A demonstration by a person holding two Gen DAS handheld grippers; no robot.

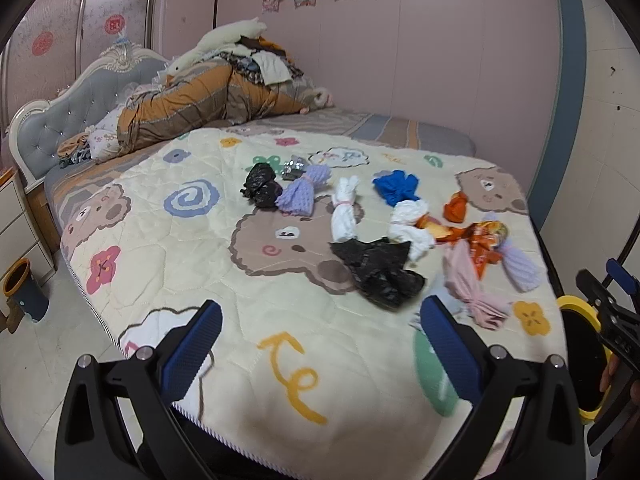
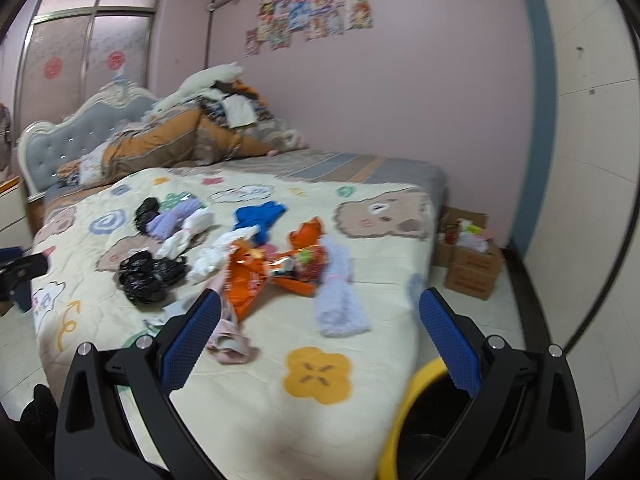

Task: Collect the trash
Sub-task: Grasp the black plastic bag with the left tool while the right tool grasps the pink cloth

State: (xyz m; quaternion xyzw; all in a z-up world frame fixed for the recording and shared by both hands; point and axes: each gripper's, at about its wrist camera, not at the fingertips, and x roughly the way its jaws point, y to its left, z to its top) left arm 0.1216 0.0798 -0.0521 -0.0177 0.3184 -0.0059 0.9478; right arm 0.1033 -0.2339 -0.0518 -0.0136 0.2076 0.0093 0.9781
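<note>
Trash and cloth bundles lie scattered on the cartoon bedspread (image 1: 192, 248). Black plastic bags (image 1: 378, 268) (image 2: 148, 272), orange snack wrappers (image 1: 478, 240) (image 2: 272, 268), a white bundle (image 1: 344, 216), a blue bundle (image 1: 398, 188) (image 2: 258, 216), purple bundles (image 1: 304, 190) (image 2: 340, 300) and a pink cloth (image 1: 476, 284) (image 2: 228, 344) show. My left gripper (image 1: 320, 330) is open and empty above the bed's near edge. My right gripper (image 2: 320, 320) is open and empty, also over the bed's near edge. A yellow-rimmed bin (image 1: 582, 360) (image 2: 416, 408) stands by the bed's right corner.
Piled bedding and clothes (image 1: 208, 92) lie by the grey headboard (image 1: 68, 116). A small bin (image 1: 22, 288) stands on the floor at left by a white dresser (image 1: 16, 224). A cardboard box (image 2: 472, 264) with items sits by the pink wall.
</note>
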